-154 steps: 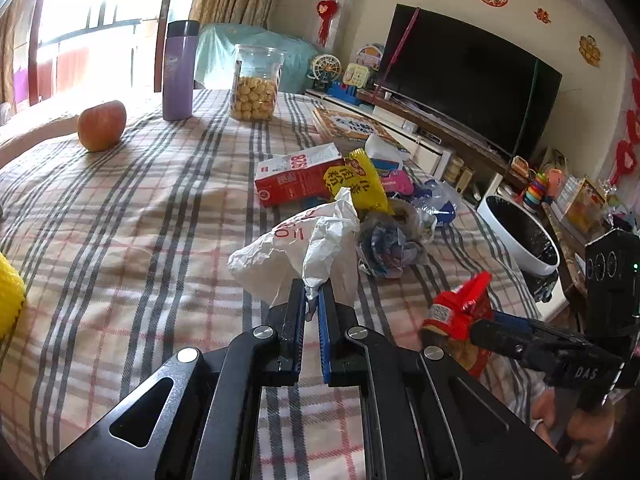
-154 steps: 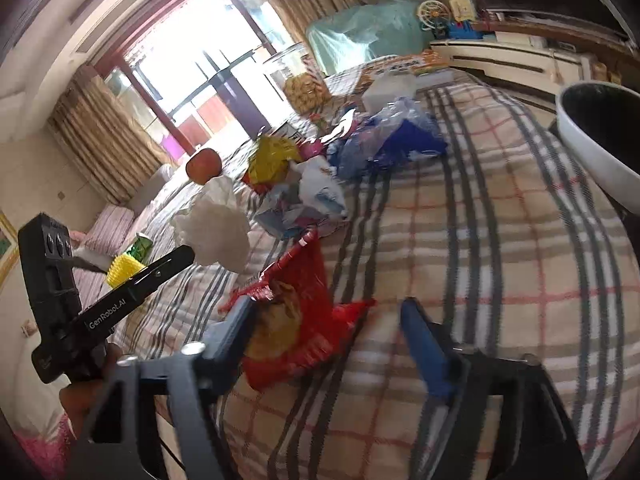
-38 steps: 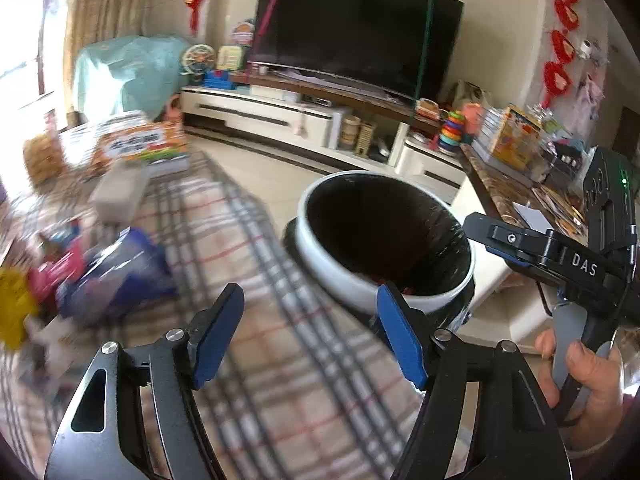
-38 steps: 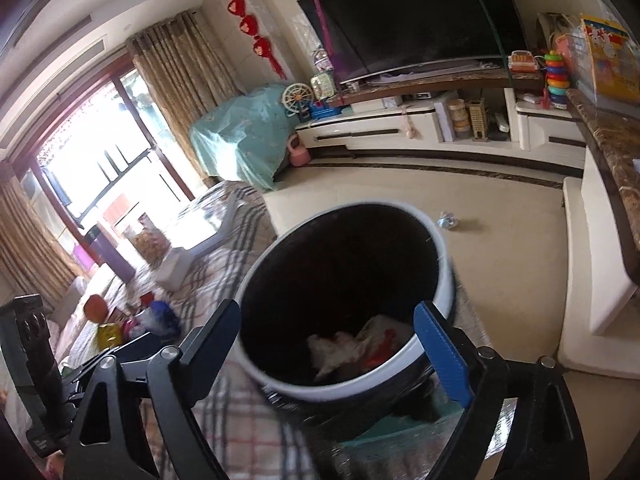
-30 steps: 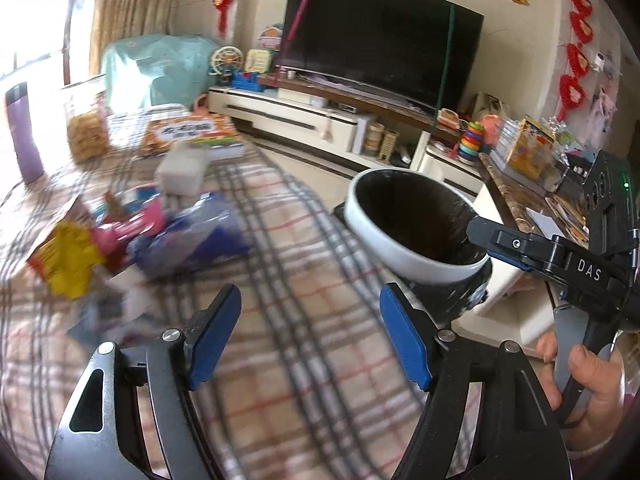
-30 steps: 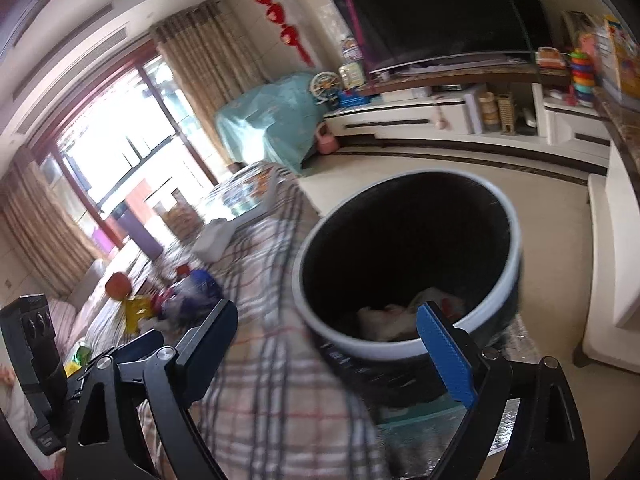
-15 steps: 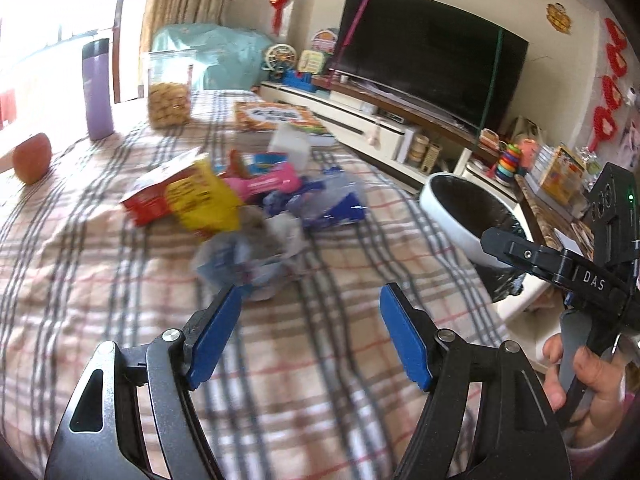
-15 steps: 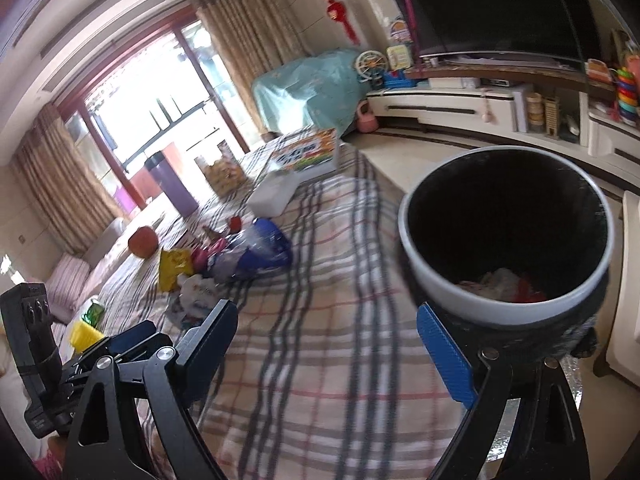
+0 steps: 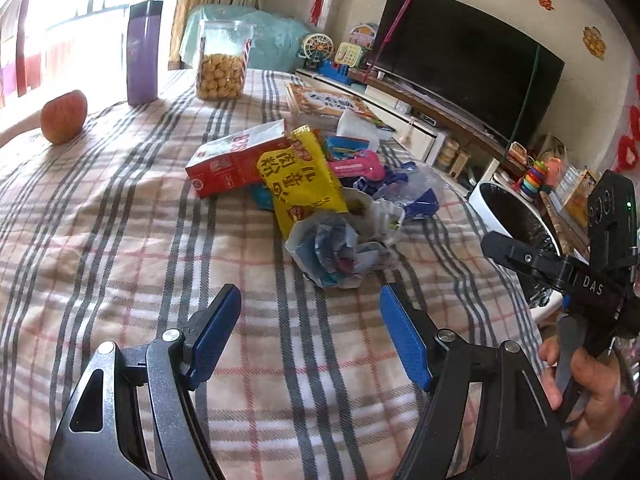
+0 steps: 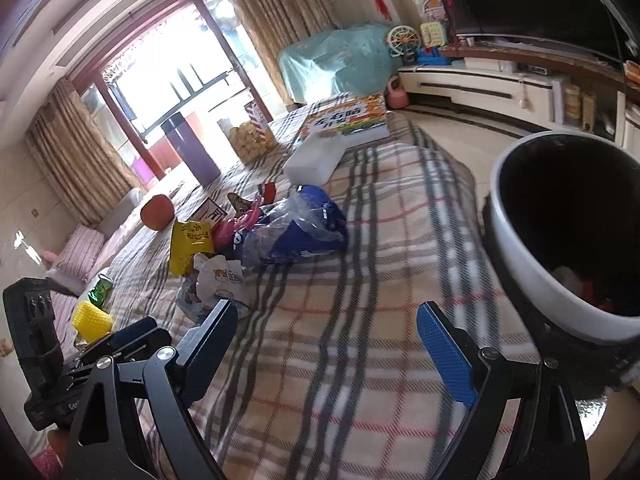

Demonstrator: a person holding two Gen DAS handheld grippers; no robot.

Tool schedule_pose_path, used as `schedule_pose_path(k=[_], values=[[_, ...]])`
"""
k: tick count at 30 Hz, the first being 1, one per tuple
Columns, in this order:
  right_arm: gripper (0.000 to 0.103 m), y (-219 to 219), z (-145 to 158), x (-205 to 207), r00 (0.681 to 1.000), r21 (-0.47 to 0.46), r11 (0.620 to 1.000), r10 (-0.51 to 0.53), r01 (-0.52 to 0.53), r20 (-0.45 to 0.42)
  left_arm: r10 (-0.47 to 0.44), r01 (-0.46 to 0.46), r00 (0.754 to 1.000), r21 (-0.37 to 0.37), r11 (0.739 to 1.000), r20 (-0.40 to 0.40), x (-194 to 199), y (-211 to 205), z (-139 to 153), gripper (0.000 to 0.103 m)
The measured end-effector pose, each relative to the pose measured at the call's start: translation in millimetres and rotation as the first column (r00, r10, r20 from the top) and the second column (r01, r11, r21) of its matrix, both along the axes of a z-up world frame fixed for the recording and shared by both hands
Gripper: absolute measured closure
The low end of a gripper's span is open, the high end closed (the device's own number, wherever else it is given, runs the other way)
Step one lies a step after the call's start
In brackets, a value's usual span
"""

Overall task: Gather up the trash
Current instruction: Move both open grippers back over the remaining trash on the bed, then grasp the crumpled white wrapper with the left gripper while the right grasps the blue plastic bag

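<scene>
Left gripper (image 9: 310, 326): spread wide, empty, low over the plaid counter (image 9: 100, 216), aimed at the crumpled wrapper.
Right gripper (image 10: 326, 334): spread wide, empty, above the counter between the litter and the bin.
Crumpled wrapper (image 9: 336, 250): white and blue, balled up, nearest piece of the pile, just ahead of the left gripper's fingers.
Yellow packet (image 9: 300, 180): flat, lying partly over the red carton and touching the crumpled wrapper.
Red carton (image 9: 236, 158): on its side at the far edge of the pile.
Blue plastic bag (image 10: 298, 226): crinkled, on the pile's bin side.
Trash bin (image 10: 520, 260): white rim, black inside, standing past the counter edge on the right; holds white paper and a red scrap at the bottom.
Clear jar (image 9: 224, 64): upright at the far end, lower half filled with round biscuits.
Purple tumbler (image 9: 142, 52): upright, lid on, beside the jar.
Apple (image 9: 64, 116): alone, well apart from the pile.
White box (image 10: 316, 156): lidded, contents hidden, just beside a picture book (image 10: 348, 120).
</scene>
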State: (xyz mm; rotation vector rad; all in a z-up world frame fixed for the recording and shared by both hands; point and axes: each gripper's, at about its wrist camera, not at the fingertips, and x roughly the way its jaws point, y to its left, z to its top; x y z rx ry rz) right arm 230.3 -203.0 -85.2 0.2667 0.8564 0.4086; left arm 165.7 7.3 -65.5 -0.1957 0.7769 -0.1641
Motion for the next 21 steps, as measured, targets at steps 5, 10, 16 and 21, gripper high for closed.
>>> schedule_pose_path(k=[5,10,16,21], values=[[0.011,6.3,-1.9,21.2,1.0,0.024,1.0,0.004,-0.004,-0.003,-0.029,0.028,0.999,-0.033,0.999,-0.021,17.7,1.0,-1.8,0.029],[0.011,16.0,-3.4,45.2,1.0,0.026,1.0,0.016,-0.016,0.0,-0.052,0.052,0.998,-0.037,0.998,-0.02,31.0,-4.8,-2.9,0.03],[0.054,30.1,-14.8,68.0,0.998,0.003,0.999,0.05,-0.05,-0.023,-0.098,0.097,0.994,-0.023,0.995,-0.042,41.3,-16.0,-11.0,0.075],[0.075,31.4,-14.0,58.0,0.997,0.017,0.997,0.072,-0.072,-0.006,-0.118,0.118,0.993,-0.012,0.993,-0.017,36.0,-20.0,-7.4,0.086]])
